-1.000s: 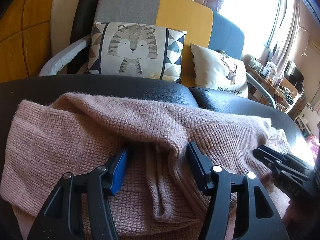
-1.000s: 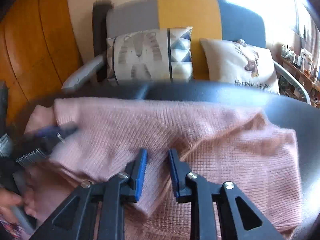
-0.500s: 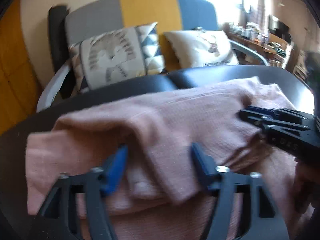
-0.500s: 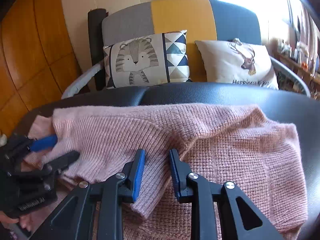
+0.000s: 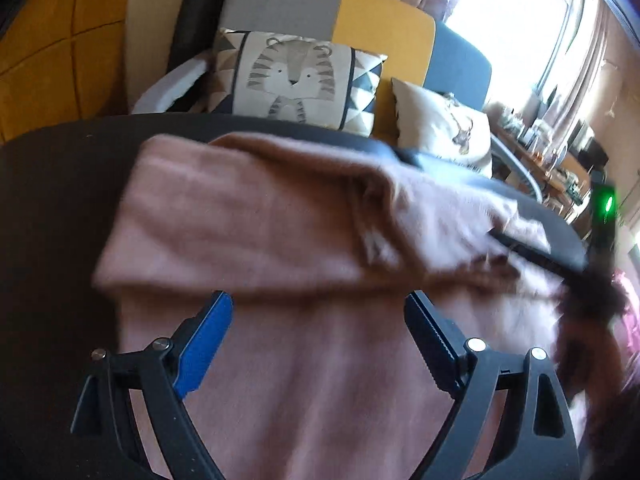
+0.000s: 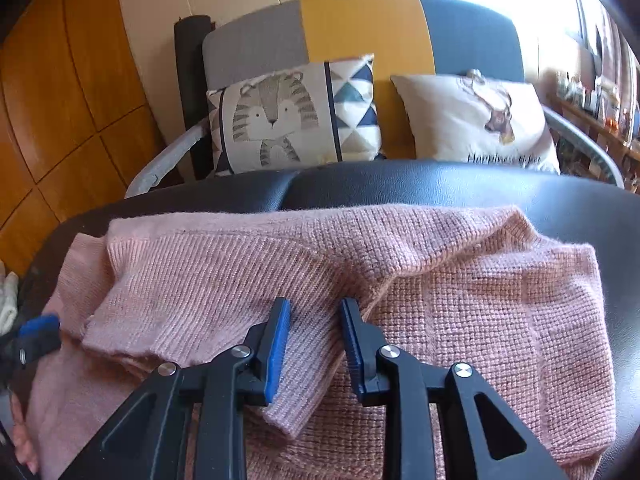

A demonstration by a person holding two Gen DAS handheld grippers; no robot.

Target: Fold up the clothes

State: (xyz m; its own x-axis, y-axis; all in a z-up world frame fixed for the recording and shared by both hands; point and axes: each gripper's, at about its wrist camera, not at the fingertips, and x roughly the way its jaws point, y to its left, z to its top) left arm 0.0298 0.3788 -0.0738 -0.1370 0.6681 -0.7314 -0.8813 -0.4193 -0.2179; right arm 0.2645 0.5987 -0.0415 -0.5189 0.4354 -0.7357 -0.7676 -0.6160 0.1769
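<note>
Left wrist view: left gripper point(image 5: 318, 314) hangs over the pink sweater point(image 5: 248, 216), jaws wide apart, nothing between them; picture blurred.
Left gripper, seen from right wrist view: only a blue-tipped part shows at the left edge point(image 6: 38, 336), beside the sweater's left side.
Pink sweater: lies spread on the black padded surface point(image 6: 480, 184); a folded sleeve point(image 6: 208, 312) lies slantwise across its body, cuff end pointing toward the camera.
Right gripper point(image 6: 314, 332): jaws narrowly apart, one on each side of the folded sleeve near its cuff; whether they press the knit, I cannot tell.
Right gripper, seen from left wrist view: dark blurred shape point(image 5: 560, 264) at the sweater's right edge, green light point(image 5: 608, 203) above it.
Tiger cushion point(image 6: 292, 120): upright on the grey, yellow and blue sofa point(image 6: 360, 28) behind the padded surface.
Deer cushion point(image 6: 476, 120): just right of the tiger cushion, leaning on the sofa back.
Far right: cluttered shelf point(image 6: 600, 108) under a bright window.
</note>
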